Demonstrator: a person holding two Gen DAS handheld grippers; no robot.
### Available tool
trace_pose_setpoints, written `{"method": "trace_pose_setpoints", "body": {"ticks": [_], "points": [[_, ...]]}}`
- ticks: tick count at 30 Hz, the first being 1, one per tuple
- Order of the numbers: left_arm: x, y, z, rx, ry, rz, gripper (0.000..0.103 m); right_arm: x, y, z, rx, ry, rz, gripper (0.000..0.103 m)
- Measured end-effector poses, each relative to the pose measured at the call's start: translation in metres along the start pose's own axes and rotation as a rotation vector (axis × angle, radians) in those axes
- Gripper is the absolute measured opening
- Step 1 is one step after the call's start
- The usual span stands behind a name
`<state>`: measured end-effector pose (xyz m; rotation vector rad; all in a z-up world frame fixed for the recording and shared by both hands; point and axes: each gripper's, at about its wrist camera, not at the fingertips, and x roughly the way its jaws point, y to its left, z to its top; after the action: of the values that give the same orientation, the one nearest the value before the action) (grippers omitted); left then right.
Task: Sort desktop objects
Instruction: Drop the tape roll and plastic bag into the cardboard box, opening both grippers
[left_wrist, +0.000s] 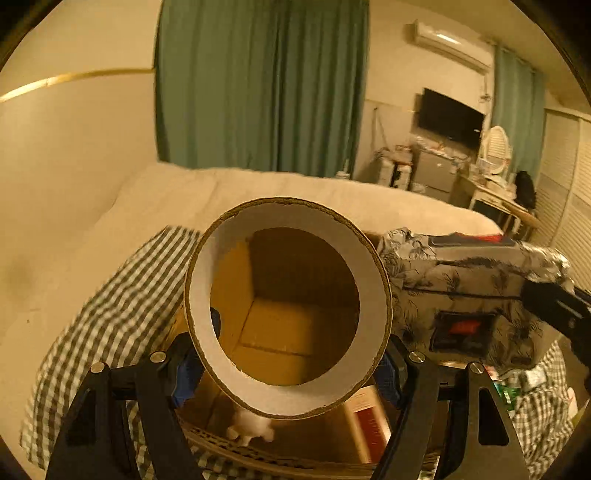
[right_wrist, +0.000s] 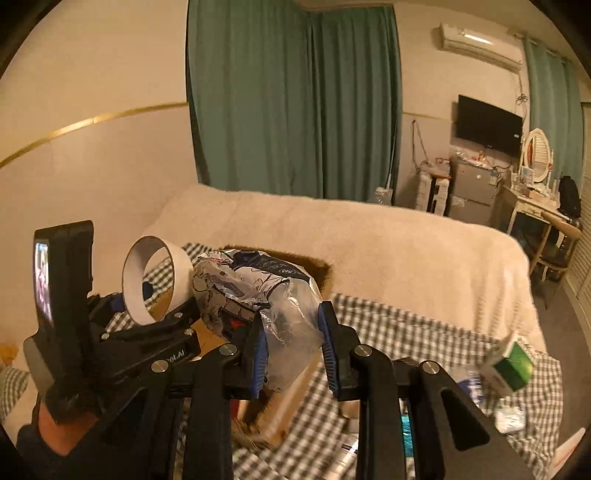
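My left gripper (left_wrist: 291, 365) is shut on a wide white cardboard tape ring (left_wrist: 369, 266) and holds it above an open cardboard box (left_wrist: 273, 328), whose inside shows through the ring. The ring also shows in the right wrist view (right_wrist: 177, 262), with the left gripper (right_wrist: 155, 306) under it. My right gripper (right_wrist: 293, 350) is shut on a crumpled printed plastic bag (right_wrist: 258, 291), held over the same box. The bag shows in the left wrist view (left_wrist: 461, 280) to the right of the ring.
A checked cloth (right_wrist: 406, 332) covers the surface, with a white bed (right_wrist: 369, 240) behind it. A green and white carton (right_wrist: 511, 365) and small packets lie at the right. A small white object (left_wrist: 251, 424) and a red booklet (left_wrist: 369, 421) lie in the box.
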<state>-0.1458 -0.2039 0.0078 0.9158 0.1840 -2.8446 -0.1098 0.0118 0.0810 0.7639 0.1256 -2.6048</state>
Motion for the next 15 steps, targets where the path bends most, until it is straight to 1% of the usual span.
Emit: {"method": "trace_pose_setpoints", "body": {"ticks": [3, 5, 6, 8, 9, 10, 12, 15], "points": [[0.016, 0.0, -0.012, 0.008, 0.043, 0.0, 0.077, 0.024, 0.007, -0.006, 0.009, 0.031, 0.003, 0.025], [0.02, -0.001, -0.017, 0.013, 0.056, -0.005, 0.078, 0.041, 0.007, -0.009, 0.02, 0.059, -0.004, 0.026], [0.022, -0.001, -0.019, 0.011, 0.067, -0.016, 0.081, 0.046, 0.006, -0.011, 0.026, 0.066, -0.004, 0.029], [0.021, -0.004, -0.026, 0.01, 0.073, -0.011, 0.092, 0.055, 0.0, -0.012, 0.059, 0.076, 0.014, 0.044], [0.019, -0.006, -0.027, 0.013, 0.072, 0.0, 0.098, 0.055, -0.001, -0.014, 0.074, 0.075, 0.019, 0.061], [0.016, -0.007, -0.028, 0.017, 0.067, 0.003, 0.1, 0.054, -0.005, -0.015, 0.093, 0.064, 0.015, 0.068], [0.006, -0.01, -0.029, 0.034, 0.046, 0.011, 0.101, 0.041, -0.006, -0.017, 0.123, 0.017, 0.023, 0.068], [-0.007, -0.014, -0.022, 0.056, 0.031, 0.002, 0.103, 0.024, -0.014, -0.017, 0.132, -0.005, 0.019, 0.068]]}}
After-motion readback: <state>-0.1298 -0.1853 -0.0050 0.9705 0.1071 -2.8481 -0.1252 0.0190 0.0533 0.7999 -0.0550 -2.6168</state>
